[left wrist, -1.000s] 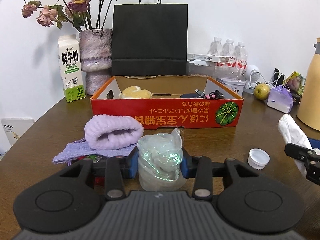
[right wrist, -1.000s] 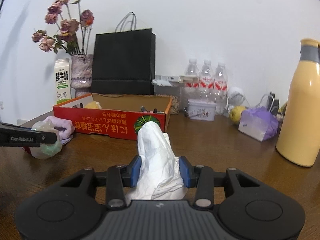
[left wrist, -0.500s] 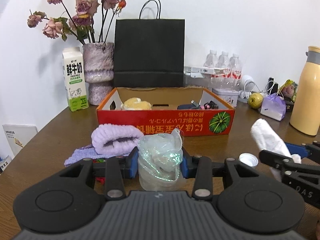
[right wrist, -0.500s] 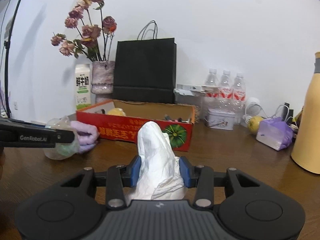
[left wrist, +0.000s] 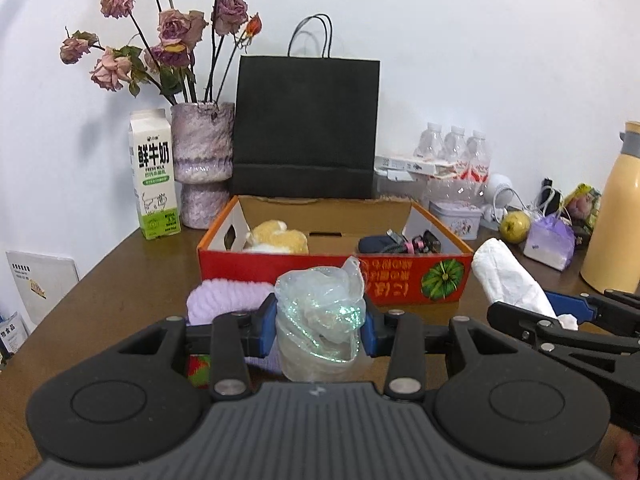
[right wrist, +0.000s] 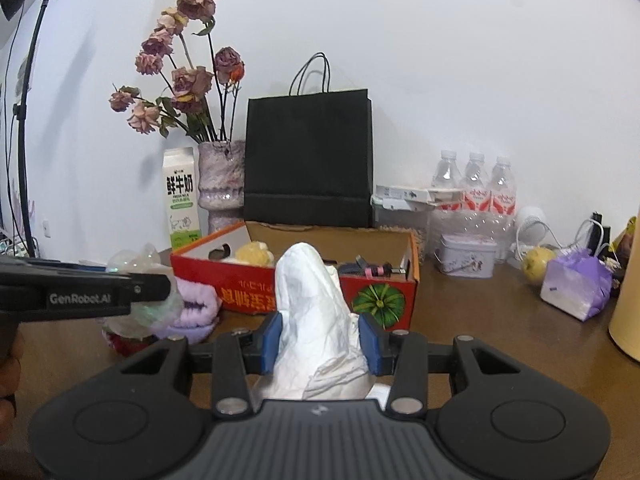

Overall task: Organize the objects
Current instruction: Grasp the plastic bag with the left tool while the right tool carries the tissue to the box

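I get even, soft indoor light in both views, bright on the white wall [left wrist: 480, 40]. The dried flowers [right wrist: 180, 80] throw a faint grey shadow leftward on it. Fisheye bends the edges and darkens the corners. The crinkled plastic bag [left wrist: 320, 320] shows greenish glints; the counter [left wrist: 132, 276] has dull sheen.

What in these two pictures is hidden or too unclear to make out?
- Left view: the red thing under the purple towel is mostly covered by the left tongs.
- Both views: the dark items in the red box are too small to name.
- Right view: the cream bottle is cut off by the edge.
- Right view: the clear bag is partly behind the tongs' arm; the white bundle in the right tongs hides the table behind it.
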A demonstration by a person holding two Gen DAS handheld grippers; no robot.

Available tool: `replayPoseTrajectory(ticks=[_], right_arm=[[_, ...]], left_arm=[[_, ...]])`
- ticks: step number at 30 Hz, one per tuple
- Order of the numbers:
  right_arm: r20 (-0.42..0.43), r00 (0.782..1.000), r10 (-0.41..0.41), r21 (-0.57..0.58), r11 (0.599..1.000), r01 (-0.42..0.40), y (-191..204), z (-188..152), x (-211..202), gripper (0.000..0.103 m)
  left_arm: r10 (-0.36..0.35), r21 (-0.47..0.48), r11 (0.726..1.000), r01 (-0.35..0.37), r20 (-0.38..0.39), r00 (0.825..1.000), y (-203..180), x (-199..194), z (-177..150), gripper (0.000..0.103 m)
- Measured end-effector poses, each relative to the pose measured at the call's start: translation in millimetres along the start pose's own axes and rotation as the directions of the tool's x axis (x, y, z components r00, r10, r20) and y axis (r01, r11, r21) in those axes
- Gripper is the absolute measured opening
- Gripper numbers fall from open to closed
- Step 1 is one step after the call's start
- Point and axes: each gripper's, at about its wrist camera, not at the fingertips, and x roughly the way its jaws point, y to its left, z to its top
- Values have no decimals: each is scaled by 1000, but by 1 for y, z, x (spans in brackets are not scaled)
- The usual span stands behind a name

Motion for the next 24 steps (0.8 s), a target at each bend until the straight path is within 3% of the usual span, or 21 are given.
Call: replayPoseTrajectory(ticks=[12, 24], right_arm=[[13, 1000, -4, 18, 1000, 4, 2, 26, 28, 41], [26, 1000, 3, 36, 999, -3, -2, 46, 61, 41]], left_arm=[[48, -39, 998, -47, 28, 998, 3, 20, 26, 41], [41, -49, 998, -39, 50, 998, -6, 39, 44, 41]])
